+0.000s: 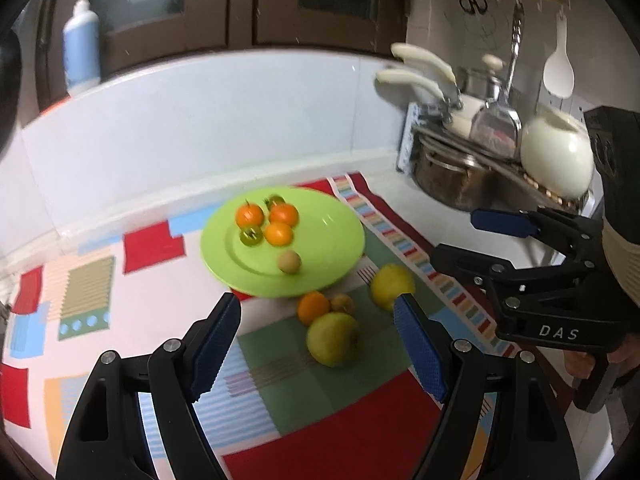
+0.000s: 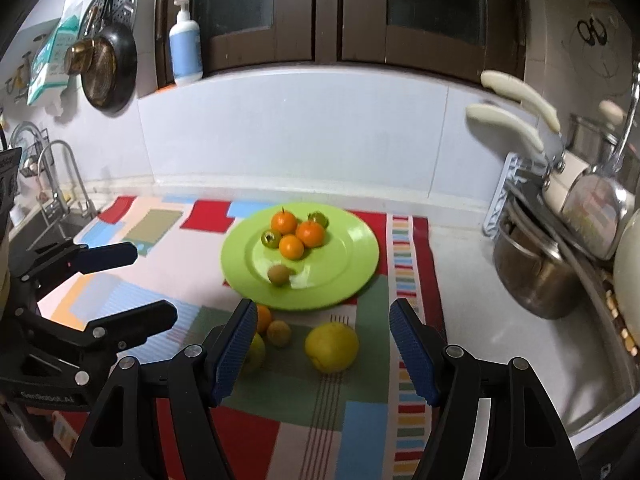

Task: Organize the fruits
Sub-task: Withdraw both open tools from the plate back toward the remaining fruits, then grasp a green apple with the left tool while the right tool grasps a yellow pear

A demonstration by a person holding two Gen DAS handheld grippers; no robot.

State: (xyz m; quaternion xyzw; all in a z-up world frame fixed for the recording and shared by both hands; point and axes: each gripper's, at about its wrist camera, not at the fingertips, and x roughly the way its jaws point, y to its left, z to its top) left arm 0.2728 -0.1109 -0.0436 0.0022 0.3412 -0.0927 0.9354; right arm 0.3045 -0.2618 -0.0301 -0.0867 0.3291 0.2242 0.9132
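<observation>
A lime-green plate (image 1: 328, 236) (image 2: 344, 256) on a patterned mat holds several small orange and green fruits (image 1: 279, 234) (image 2: 291, 246) and one brown fruit (image 1: 290, 262) (image 2: 279, 274). On the mat in front of it lie an orange (image 1: 313, 307) (image 2: 264, 318), a small brown fruit (image 1: 342, 303) (image 2: 279, 333), a green apple (image 1: 332, 338) (image 2: 258, 354) and a yellow fruit (image 1: 392, 286) (image 2: 331, 346). My left gripper (image 1: 318, 299) (image 2: 154, 282) is open above the orange and apple, holding nothing. My right gripper (image 2: 324, 304) (image 1: 468, 236) is open over the yellow fruit, apart from it.
A dish rack with a steel pot (image 1: 452, 182) (image 2: 532, 276), pans and a white jar (image 1: 558, 156) stands at the right. A pump bottle (image 1: 82, 48) (image 2: 185, 46) sits on the ledge. A sink with a tap (image 2: 60, 184) is at the left, and a pan (image 2: 108, 68) hangs above it.
</observation>
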